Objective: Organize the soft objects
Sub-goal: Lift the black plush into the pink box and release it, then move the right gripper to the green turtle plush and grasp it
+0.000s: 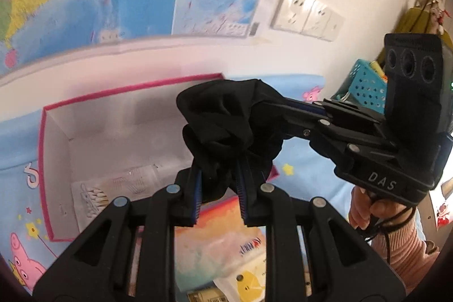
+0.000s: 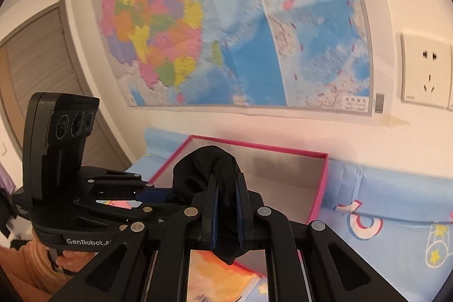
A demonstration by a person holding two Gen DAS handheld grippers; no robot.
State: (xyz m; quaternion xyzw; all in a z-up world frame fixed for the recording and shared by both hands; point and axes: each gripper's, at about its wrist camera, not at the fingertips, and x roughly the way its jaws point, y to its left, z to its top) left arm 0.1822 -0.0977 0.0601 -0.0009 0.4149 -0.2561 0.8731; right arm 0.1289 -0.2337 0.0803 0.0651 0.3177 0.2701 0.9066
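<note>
A bunched black cloth hangs in the air between both grippers, above the near edge of a pink-rimmed white box. My left gripper is shut on the cloth's lower part. My right gripper comes in from the right and is shut on its upper right part. In the right wrist view the right gripper clamps the black cloth, and the left gripper reaches in from the left. The pink-rimmed box lies just beyond.
The box holds a clear packet of cotton swabs. It sits on a blue cartoon-print sheet against a wall with a map and sockets. A colourful book and plastic bag lie below. A teal basket stands at the right.
</note>
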